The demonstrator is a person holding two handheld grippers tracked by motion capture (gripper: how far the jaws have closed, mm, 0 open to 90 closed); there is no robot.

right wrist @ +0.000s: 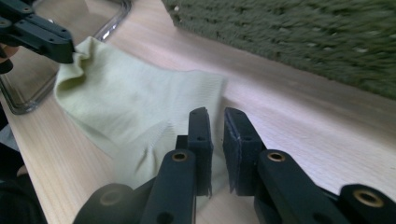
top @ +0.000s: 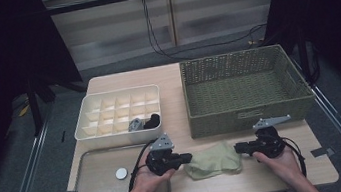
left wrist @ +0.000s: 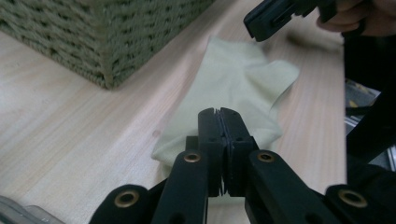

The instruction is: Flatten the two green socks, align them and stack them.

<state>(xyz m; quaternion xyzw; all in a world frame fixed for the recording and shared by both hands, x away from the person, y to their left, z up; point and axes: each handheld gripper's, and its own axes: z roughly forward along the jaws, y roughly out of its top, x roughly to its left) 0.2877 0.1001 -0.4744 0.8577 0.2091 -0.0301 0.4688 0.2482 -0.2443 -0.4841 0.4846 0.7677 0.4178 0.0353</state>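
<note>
A pale green cloth [top: 215,159] [left wrist: 233,79] [right wrist: 135,98] lies crumpled on the wooden table, in front of the basket. My left gripper [top: 189,158] [left wrist: 219,116] is at the cloth's left end with its jaws pressed together. In the right gripper view the cloth puckers at that gripper's tip [right wrist: 60,49], so it looks pinched there. My right gripper [top: 237,148] [right wrist: 217,119] sits at the cloth's right end. A narrow gap shows between its jaws, with the cloth's edge beside and under one jaw and nothing held.
A green wicker basket [top: 247,115] [left wrist: 93,37] [right wrist: 303,37] stands just behind the cloth. A white divided organizer [top: 118,132] at the back left holds a grey item [top: 135,124] and a black item [top: 152,122]. A shiny tray [top: 93,172] with a white disc [top: 121,173] is at the front left.
</note>
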